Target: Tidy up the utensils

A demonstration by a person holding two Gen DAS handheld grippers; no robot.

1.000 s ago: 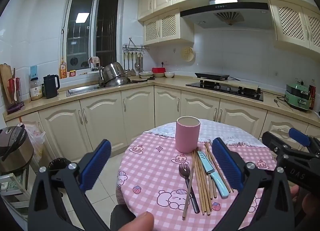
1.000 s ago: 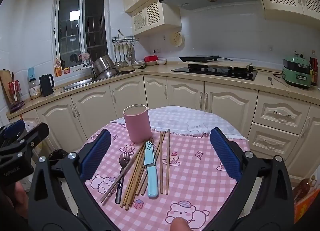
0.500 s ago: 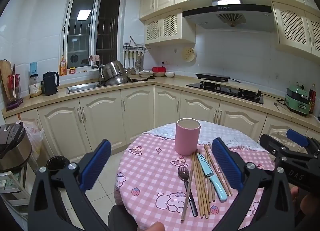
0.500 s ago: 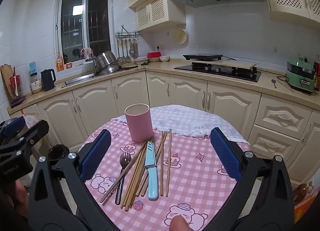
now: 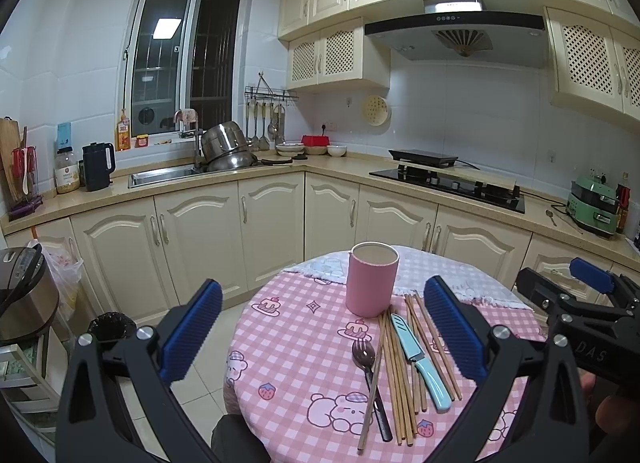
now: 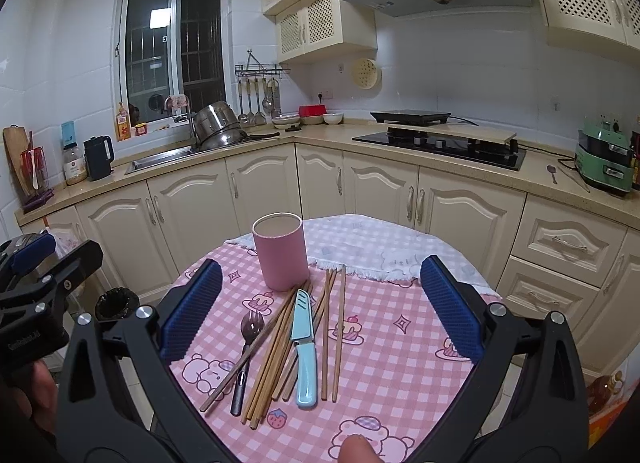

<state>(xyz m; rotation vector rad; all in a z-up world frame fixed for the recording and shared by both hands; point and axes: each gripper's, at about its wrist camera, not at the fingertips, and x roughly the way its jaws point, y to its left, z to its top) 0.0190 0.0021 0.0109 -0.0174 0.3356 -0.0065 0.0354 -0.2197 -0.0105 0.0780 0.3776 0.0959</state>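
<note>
A pink cup (image 5: 372, 283) (image 6: 281, 250) stands upright and empty on the round table with a pink checked cloth (image 5: 296, 347) (image 6: 384, 351). In front of it lie several wooden chopsticks (image 5: 396, 367) (image 6: 276, 347), a light blue knife (image 5: 418, 361) (image 6: 304, 347) and a dark fork (image 5: 368, 375) (image 6: 246, 347). My left gripper (image 5: 320, 331) is open and empty above the near left of the table. My right gripper (image 6: 316, 311) is open and empty, held over the utensils. The right gripper also shows at the right edge of the left wrist view (image 5: 576, 303).
Cream kitchen cabinets (image 5: 200, 239) and a counter run behind the table, with a sink (image 5: 164, 175), steel pots (image 5: 228, 147), a hob (image 5: 448, 183) and a green cooker (image 5: 594, 209). A rice cooker (image 5: 24, 295) and a black bin (image 5: 110, 325) stand at the left.
Both grippers have shifted slightly; the table and utensils sit a little higher and farther in both views. Nothing was grasped or moved on the table.
</note>
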